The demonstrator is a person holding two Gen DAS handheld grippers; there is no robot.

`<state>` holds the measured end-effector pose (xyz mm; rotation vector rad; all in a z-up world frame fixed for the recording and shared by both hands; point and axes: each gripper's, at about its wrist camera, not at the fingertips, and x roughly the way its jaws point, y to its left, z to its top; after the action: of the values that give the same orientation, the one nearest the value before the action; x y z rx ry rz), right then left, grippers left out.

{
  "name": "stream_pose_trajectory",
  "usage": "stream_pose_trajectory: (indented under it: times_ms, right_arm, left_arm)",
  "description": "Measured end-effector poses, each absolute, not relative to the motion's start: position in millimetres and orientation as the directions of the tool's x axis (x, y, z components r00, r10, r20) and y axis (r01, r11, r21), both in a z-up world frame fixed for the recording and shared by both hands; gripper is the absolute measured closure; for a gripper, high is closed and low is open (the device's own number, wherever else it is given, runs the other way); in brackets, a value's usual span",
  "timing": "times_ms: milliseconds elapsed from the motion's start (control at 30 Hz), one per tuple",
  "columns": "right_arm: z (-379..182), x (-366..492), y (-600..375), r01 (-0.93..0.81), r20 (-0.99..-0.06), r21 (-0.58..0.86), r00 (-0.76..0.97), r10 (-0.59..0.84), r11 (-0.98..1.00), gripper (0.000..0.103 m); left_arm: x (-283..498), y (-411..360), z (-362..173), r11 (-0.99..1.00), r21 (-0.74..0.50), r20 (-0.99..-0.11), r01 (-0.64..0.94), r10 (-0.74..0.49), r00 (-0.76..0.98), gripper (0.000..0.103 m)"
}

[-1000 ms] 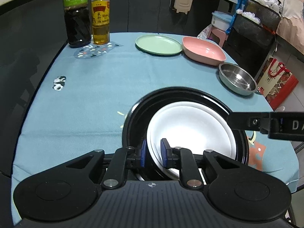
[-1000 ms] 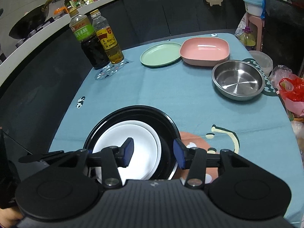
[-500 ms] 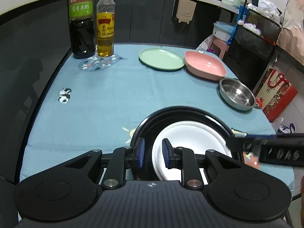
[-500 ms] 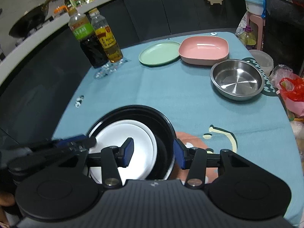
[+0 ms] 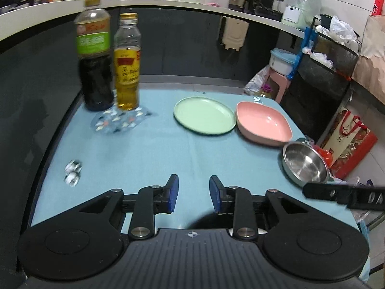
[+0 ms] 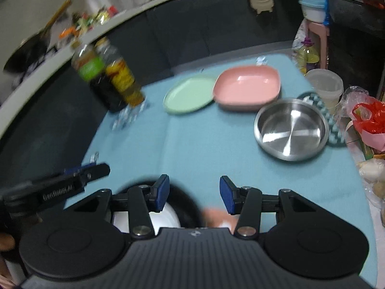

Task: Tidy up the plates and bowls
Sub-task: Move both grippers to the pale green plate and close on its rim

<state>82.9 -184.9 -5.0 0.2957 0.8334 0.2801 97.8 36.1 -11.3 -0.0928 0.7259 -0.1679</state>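
Note:
My left gripper (image 5: pixel 193 194) hangs over the blue tablecloth, its jaws opening with nothing between them. Just below its fingers shows a sliver of the black dish (image 5: pixel 207 219). My right gripper (image 6: pixel 194 193) is open and empty above the black dish (image 6: pixel 186 207), which holds a white plate (image 6: pixel 166 218). At the far side lie a green plate (image 5: pixel 204 115), a pink square bowl (image 5: pixel 263 122) and a steel bowl (image 5: pixel 304 166). The right wrist view also has the green plate (image 6: pixel 190 95), pink bowl (image 6: pixel 247 86) and steel bowl (image 6: pixel 291 128).
A dark sauce bottle (image 5: pixel 96 65) and an oil bottle (image 5: pixel 127 65) stand at the far left of the table. Off the right edge are a plastic tub (image 6: pixel 324 86), a red bag (image 6: pixel 368 113) and a gift bag (image 5: pixel 349 144).
The left jaws, nearly shut around the white plate's rim, have spread and let go. Both grippers have drawn back and up, so the black dish slid under them.

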Motion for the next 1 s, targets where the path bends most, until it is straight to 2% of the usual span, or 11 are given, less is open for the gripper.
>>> stream_pose_trajectory:
  times_ms: [133, 533, 733, 1000]
  right_arm:
    - [-1, 120, -185, -0.117, -0.675, 0.386, 0.640, 0.367, 0.915, 0.058]
    - [-30, 204, -170, -0.079, -0.703, 0.407, 0.609, 0.367, 0.910, 0.058]
    - [-49, 232, -166, -0.057, -0.725, 0.441, 0.565, 0.393, 0.896, 0.058]
    - [-67, 255, -165, -0.015, -0.740, 0.458, 0.547, 0.390, 0.889, 0.058]
  left_arm:
    - [135, 42, -13, 0.980, -0.166, -0.651, 0.108, -0.191, 0.735, 0.077]
    - [237, 52, -45, 0.990, -0.111, -0.606, 0.092, -0.141, 0.783, 0.077]
    - [283, 52, -67, 0.976, -0.201, -0.636, 0.080, -0.192, 0.748, 0.077]
    - [311, 50, -92, 0.972, -0.228, -0.667, 0.048, -0.192, 0.720, 0.077]
